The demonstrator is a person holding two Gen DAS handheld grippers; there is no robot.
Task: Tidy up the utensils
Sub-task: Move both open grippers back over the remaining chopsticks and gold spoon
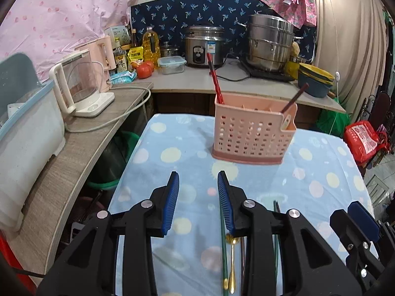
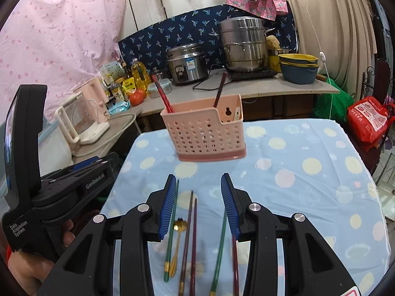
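task partly done. pink basket stands upright at frame centre on the blue dotted table, w/ red chopsticks in its left end, a dark one toward the right, and a pale handle in the small side pocket.

still loose on the cloth, lower centre of right view: green chopsticks, gold spoon, dark chopsticks, another green one, a red one beside it.

right gripper partly open, holding nothing, over that row. left gripper partly open, empty too.
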